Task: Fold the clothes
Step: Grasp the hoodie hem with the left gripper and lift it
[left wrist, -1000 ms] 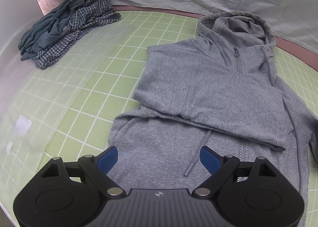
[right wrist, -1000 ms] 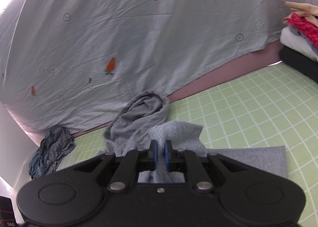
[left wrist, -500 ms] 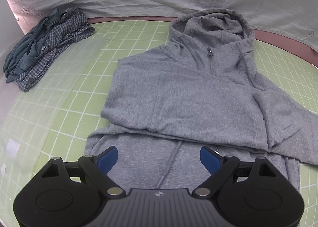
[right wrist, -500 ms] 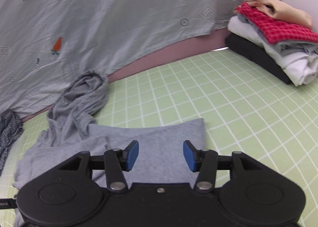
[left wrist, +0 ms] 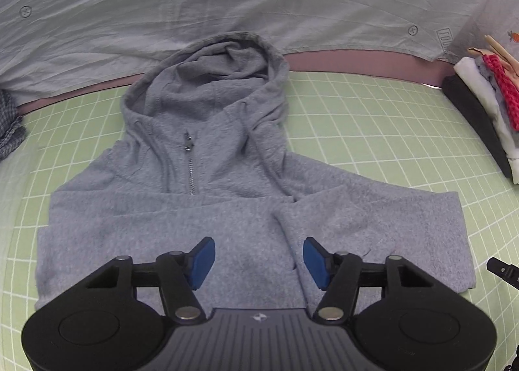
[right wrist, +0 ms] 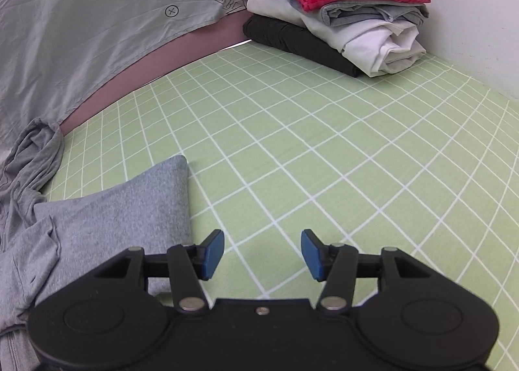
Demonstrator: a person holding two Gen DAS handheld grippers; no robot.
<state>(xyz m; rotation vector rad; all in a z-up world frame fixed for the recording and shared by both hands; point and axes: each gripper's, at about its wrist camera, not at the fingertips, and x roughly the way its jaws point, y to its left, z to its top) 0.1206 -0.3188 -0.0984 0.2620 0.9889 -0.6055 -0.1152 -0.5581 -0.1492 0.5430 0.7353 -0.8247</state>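
Soft matt grey fleece hoodie (left wrist: 201, 208) with a metal zip (left wrist: 190, 173) lies on a smooth green gridded mat (right wrist: 324, 143); thin wrinkled cotton sheet (left wrist: 259, 7) behind the hoodie.

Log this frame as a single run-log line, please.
grey hoodie: sleeves folded in, on green mat | left claw: closing over hoodie, nothing gripped | right claw: opening, empty, over mat

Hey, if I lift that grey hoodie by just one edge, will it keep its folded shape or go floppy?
Probably floppy: the grey hoodie is soft knit, and its hood already lies slumped in creases. The sleeves folded across the front lie loose, so they would likely slide open. On the smooth green grid mat, a push would likely bunch it rather than move it whole.
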